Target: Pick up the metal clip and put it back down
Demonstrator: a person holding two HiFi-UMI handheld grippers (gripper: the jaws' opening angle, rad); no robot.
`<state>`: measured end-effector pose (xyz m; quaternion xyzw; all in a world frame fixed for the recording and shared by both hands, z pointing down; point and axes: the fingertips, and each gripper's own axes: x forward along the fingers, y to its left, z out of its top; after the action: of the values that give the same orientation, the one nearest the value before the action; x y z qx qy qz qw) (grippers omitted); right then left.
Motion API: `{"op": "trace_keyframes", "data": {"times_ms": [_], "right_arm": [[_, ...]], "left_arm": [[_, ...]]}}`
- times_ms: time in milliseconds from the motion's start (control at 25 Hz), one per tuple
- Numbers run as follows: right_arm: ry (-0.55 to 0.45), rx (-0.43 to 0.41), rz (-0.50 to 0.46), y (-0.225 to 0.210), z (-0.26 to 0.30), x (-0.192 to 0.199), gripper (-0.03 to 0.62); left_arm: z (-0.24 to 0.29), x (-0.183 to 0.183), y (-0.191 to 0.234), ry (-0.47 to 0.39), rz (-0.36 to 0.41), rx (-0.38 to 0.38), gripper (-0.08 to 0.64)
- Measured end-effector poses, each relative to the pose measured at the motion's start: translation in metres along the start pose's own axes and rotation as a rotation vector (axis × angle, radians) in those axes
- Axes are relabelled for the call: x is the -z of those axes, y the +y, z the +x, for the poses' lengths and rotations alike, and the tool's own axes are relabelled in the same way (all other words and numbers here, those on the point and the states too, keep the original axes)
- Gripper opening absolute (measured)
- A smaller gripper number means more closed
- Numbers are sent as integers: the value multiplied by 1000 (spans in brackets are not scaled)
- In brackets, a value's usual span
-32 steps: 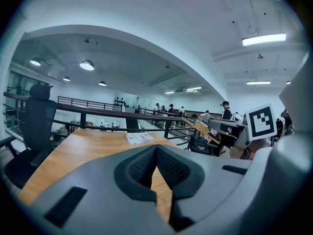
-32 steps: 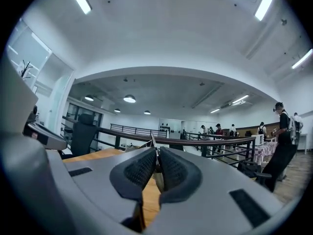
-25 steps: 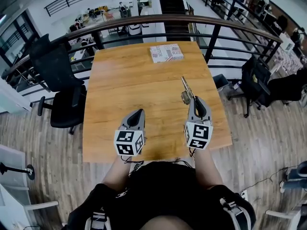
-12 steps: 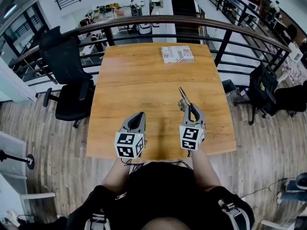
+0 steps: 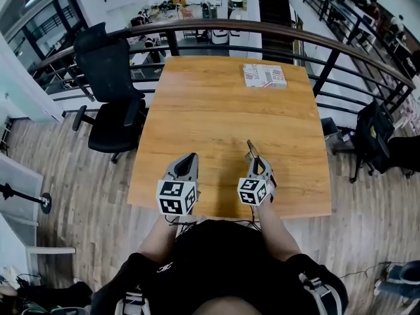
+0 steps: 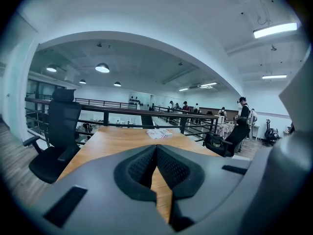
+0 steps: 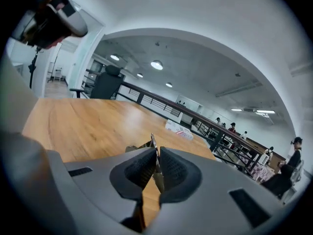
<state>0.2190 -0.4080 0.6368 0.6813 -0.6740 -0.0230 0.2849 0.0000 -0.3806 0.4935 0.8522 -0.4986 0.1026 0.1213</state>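
The metal clip (image 5: 251, 149) is a slim brass-coloured piece that sticks out forward from my right gripper (image 5: 256, 161), whose jaws are shut on it. In the right gripper view the clip (image 7: 152, 145) is pinched between the ribbed pads (image 7: 142, 168) and held above the wooden table (image 5: 216, 104). My left gripper (image 5: 191, 156) hovers near the table's front edge, left of the right one. Its jaws are shut with nothing between them, and in the left gripper view the left gripper's (image 6: 156, 148) pads meet at the tip.
A flat printed box (image 5: 264, 75) lies at the table's far right corner. A black office chair (image 5: 108, 90) stands left of the table, another dark chair (image 5: 374, 136) to the right. A curved metal railing (image 5: 230, 28) runs behind the far edge.
My right gripper has drawn back toward the table's front edge and slightly left, carrying the clip. The left gripper has stayed put. The head view has shifted.
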Motion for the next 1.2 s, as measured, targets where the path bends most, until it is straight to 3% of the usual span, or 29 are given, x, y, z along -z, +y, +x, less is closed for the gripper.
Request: {"op": "trace_keyframes", "data": {"times_ms": [320,480,600,720,800,1040,1200], "right_arm": [[160,26,-297,40,14,64,40],[248,23,-319,48,20,90,46],[247,-1,-243,49,21,91,63],[225,-40,-173,53,17,85,183],[194,-50,-127,52,12,77,202],[70,-80,101,30,-9,17,188],[-73,-96,311,-8,-43,-52,62]], "left_arm": [[-1,5,7,13,-6,-7,14],[-1,7,9,18,-9,-10,14],[0,11,11,25,-12,-10,14],[-1,14,13,27,-14,-5,14],[0,15,11,28,-14,3,14],[5,17,1,34,-11,38,14],[8,12,-8,28,-2,65,14]]}}
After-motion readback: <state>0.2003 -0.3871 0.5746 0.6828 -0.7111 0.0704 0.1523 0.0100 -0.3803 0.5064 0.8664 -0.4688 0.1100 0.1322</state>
